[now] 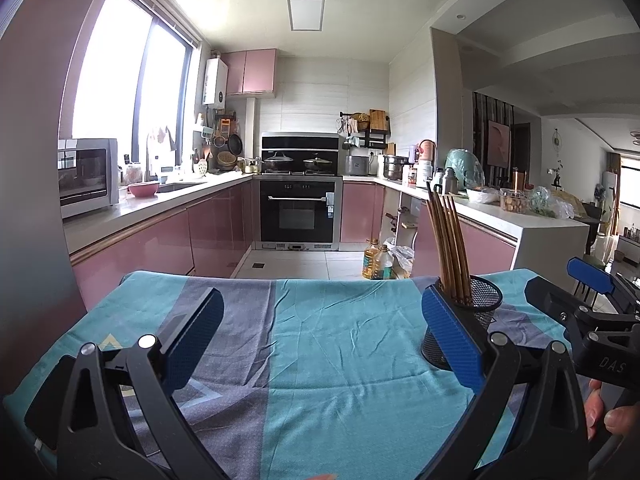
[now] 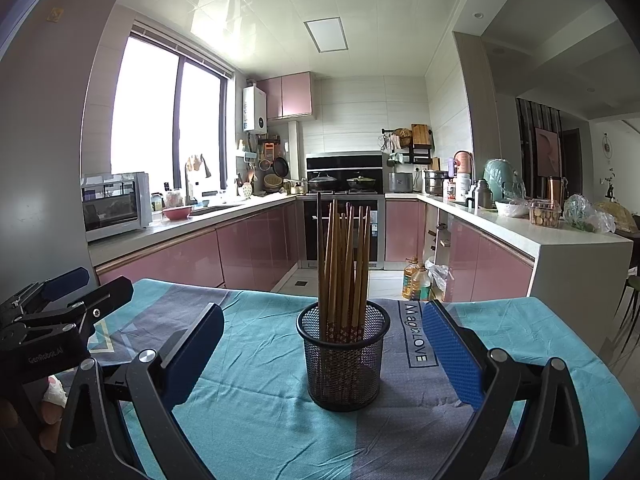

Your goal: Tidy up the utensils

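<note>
- The left gripper (image 1: pixel 320 344) is held wide apart over the tablecloth (image 1: pixel 340 360), with nothing between its blue pads (image 1: pixel 452 340).
- The right gripper (image 2: pixel 324 352) is likewise spread wide, and nothing is gripped by it.
- The black mesh holder (image 2: pixel 343 354) is seen upright on the cloth, centred between the right gripper's fingers but touched by neither.
- In the left wrist view the same holder is partly hidden behind the left gripper's right-hand pad.
- A bundle of wooden chopsticks (image 2: pixel 344 264) is stood in the holder, fanned slightly outward at the top.
- Fingertips of a hand (image 1: pixel 608 412) are glimpsed at the lower right edge of the left wrist view.
- Beyond the table, pink kitchen cabinets (image 2: pixel 256 248) and a built-in oven (image 1: pixel 297 216) are seen.
- Oil bottles (image 2: pixel 416 278) are stood on the floor near the counter.
</note>
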`<state>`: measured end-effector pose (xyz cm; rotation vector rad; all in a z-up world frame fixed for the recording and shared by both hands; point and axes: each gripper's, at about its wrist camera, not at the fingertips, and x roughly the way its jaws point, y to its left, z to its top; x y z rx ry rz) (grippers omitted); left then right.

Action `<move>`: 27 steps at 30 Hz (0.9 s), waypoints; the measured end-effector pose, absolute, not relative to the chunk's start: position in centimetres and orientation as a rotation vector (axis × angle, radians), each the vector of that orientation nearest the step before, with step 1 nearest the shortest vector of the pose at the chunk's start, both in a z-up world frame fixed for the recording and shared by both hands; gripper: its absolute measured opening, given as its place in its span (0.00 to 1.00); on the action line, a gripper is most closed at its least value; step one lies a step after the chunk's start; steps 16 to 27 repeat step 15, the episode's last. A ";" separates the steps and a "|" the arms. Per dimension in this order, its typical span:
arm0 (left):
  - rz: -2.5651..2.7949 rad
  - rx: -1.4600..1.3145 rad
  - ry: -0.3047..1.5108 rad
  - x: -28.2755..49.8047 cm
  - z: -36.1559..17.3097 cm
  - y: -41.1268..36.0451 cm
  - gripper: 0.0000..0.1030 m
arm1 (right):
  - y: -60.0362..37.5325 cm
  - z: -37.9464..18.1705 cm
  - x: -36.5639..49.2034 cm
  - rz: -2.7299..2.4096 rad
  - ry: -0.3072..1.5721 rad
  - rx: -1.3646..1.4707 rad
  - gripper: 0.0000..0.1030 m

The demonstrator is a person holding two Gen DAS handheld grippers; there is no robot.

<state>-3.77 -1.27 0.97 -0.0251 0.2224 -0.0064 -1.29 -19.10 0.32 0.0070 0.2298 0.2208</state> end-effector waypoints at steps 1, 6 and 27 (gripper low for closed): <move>-0.004 -0.026 0.219 -3.8 1.0 -1.2 0.95 | -19.1 0.3 -1.3 0.220 0.230 0.007 0.93; 0.010 -0.033 0.231 -3.6 0.9 -1.1 0.95 | -19.2 0.1 -1.2 0.217 0.238 0.010 0.93; 0.007 -0.022 0.343 -1.2 -0.1 -1.1 0.95 | -21.4 -1.3 0.6 0.172 0.337 0.002 0.93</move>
